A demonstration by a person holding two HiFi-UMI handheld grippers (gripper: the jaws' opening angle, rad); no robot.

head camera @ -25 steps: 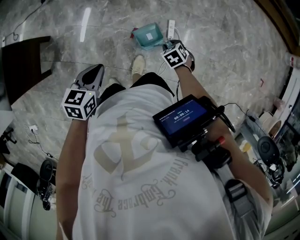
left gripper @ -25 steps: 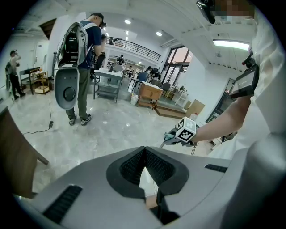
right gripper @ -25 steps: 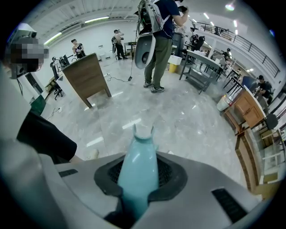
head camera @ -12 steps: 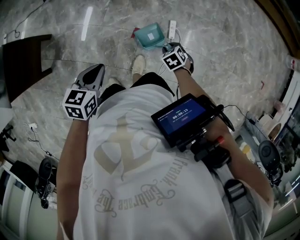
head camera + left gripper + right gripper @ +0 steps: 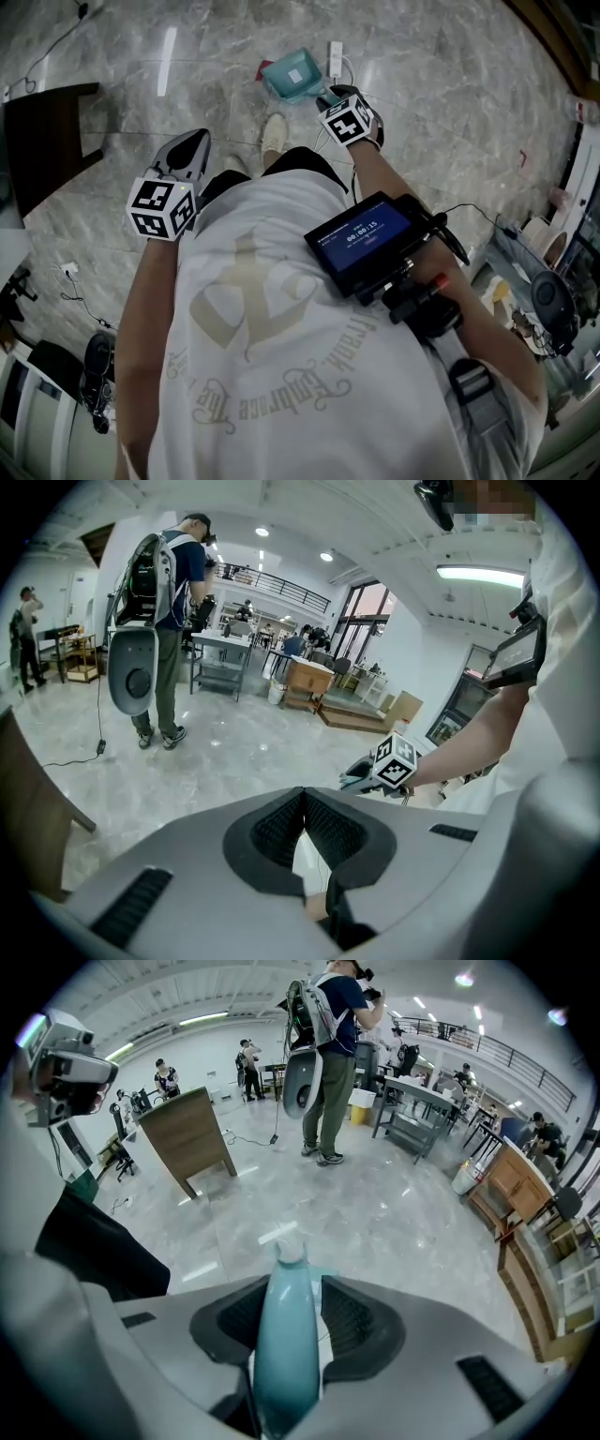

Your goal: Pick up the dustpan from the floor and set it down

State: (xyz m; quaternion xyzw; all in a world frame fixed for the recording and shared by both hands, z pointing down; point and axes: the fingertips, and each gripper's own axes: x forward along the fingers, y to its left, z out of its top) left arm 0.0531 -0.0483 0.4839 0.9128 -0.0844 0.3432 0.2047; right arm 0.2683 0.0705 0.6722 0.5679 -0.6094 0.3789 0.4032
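head view: teal plastic dustpan (image 5: pixel 292 73) lies on the marble floor (image 5: pixel 450 112), with the right gripper (image 5: pixel 330 94) at its handle end. pale square patch in the pan, label or litter i cannot tell.
left gripper view: left gripper (image 5: pixel 302 803) pads together, empty.
right gripper view: right gripper (image 5: pixel 287 1302) jaws have just been opening, the dustpan handle (image 5: pixel 286 1363) sits loose between them.
likely light, stiff, slick; grab the handle.

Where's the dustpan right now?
Top centre of the head view, the teal dustpan sits on the marble floor beside a white power strip. Its handle lies between the jaws of the right tool, which have just been opening.
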